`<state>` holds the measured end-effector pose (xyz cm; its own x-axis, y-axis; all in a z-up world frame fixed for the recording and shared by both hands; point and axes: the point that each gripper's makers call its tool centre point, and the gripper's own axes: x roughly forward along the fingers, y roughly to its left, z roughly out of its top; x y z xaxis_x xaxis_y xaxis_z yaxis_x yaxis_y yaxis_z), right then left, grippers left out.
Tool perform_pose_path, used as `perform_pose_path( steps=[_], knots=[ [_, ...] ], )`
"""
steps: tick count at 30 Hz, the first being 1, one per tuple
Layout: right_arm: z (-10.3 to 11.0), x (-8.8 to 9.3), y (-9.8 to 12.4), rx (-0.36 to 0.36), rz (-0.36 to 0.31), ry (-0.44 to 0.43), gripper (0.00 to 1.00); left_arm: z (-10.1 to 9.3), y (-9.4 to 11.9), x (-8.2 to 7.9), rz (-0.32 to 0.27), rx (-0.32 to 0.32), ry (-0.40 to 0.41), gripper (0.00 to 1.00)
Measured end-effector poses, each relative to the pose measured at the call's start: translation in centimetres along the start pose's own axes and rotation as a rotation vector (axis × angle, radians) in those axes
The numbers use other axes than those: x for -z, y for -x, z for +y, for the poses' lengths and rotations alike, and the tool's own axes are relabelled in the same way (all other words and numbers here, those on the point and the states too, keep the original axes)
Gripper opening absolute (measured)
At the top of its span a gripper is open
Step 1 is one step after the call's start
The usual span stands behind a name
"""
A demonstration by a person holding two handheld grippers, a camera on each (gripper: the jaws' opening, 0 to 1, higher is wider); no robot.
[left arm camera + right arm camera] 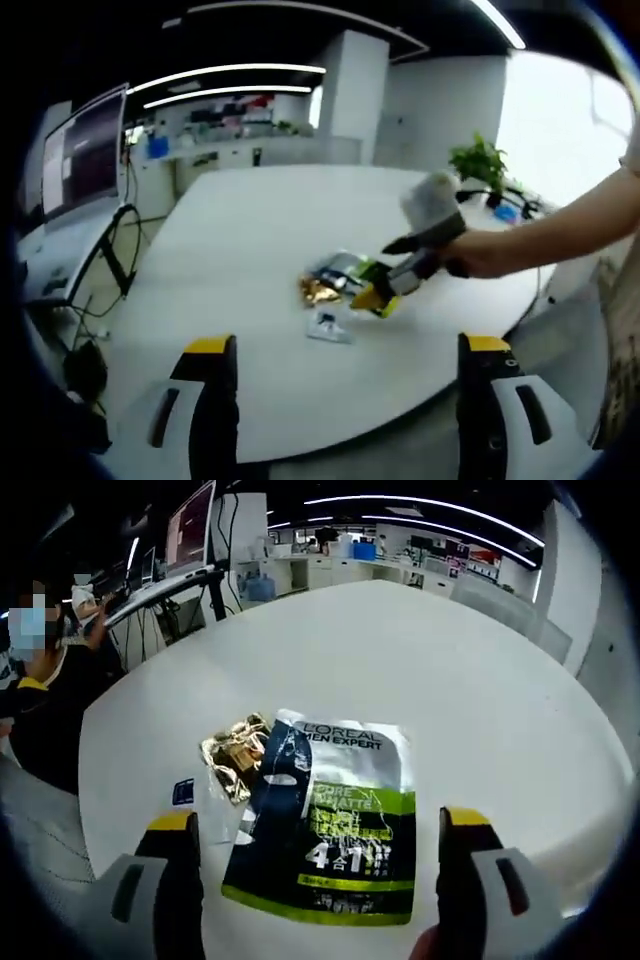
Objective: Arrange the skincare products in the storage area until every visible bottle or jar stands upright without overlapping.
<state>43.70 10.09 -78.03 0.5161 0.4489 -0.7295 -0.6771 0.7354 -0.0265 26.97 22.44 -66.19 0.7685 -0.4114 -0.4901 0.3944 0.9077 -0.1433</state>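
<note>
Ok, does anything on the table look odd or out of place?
Yes: no bottle or jar is standing. A flat L'Oreal pouch lies on the table, overlapping a gold packet, with a small dark sachet beside them.

Pouch [335, 820] lies flat on table [470, 670] — foil packet [235, 752] touching its left.

Both views are bright at centre. Long ceiling strip lights [230, 72] curve with the fisheye bend, and a window [560, 130] in the left gripper view is blown out to white. The pale worktop [420, 670] reflects evenly with soft, faint shadows. Edges smear and darken; distant shelves look soft, perhaps from motion blur.
</note>
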Motion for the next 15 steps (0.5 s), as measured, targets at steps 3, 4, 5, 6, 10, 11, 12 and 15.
perform_pose_path(
  steps=[3,4,5,6,10,11,12,15],
  knots=[
    [0.2,0.2,-0.3,-0.011,0.011,-0.009,0.99,0.0,0.0,0.0,0.001,-0.002,0.000,0.87],
    [0.3,0.3,-0.4,-0.012,0.014,-0.011,0.99,0.1,0.0,0.0,0.001,-0.003,0.002,0.87],
    [0.4,0.4,-0.5,-0.014,0.018,-0.008,0.99,0.1,0.0,0.0,0.001,-0.005,0.004,0.87],
    [0.4,0.5,-0.6,-0.012,0.022,-0.007,0.99,0.1,0.0,0.0,0.001,-0.006,0.006,0.87],
    [0.1,0.6,-0.7,-0.004,0.027,-0.004,0.97,0.1,0.0,0.1,0.003,-0.005,0.011,0.87],
    [0.0,0.5,-0.8,-0.004,0.024,-0.010,0.97,0.1,0.0,0.1,0.005,-0.004,0.011,0.87],
    [-0.1,0.5,-0.8,-0.001,0.024,-0.011,0.95,0.1,0.0,0.1,0.006,-0.004,0.010,0.87],
    [-0.7,0.4,-0.7,0.024,0.026,-0.022,0.88,0.1,0.0,0.1,0.008,-0.003,0.010,0.86]
  ],
)
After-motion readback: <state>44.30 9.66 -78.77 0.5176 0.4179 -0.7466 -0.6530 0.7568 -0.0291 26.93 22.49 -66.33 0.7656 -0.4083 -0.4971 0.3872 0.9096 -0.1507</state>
